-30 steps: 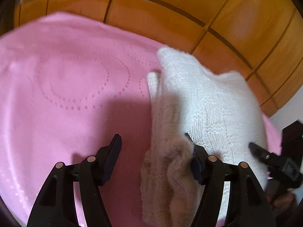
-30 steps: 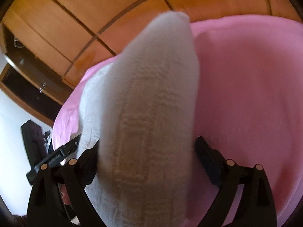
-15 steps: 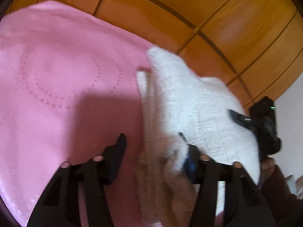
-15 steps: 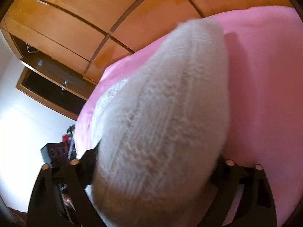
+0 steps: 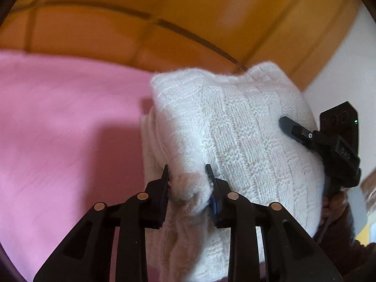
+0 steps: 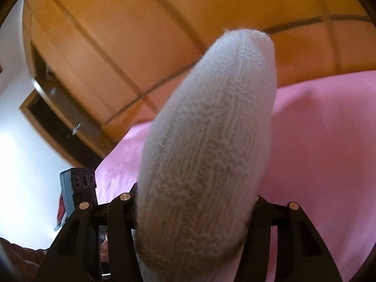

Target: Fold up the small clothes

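The white knitted garment [image 5: 235, 136] is bunched between my two grippers, above the pink bedspread [image 5: 65, 129]; in my left wrist view it shows a broad face of basket-weave stitch, with a thicker folded roll hanging on its left side; in my right wrist view the same garment [image 6: 206, 145] rises as a tall rounded fold straight ahead of the camera, hiding most of what lies behind it. My left gripper [image 5: 188, 176] stands narrow and its jaws are closing, with a gathered wad of the knit pinched between the pads; my right gripper [image 6: 195, 202] is closing too, at a wider spread, with the thick fold filling the gap and pressing against both jaws. From the left view I also see the right gripper [image 5: 296, 129] laid against the far side of the garment, with my hand [image 5: 333, 202] below it; behind the bedspread run orange-brown wooden panels [image 5: 164, 18], and a white wall [image 5: 345, 54] shows at the right edge; both views are somewhat blurred.
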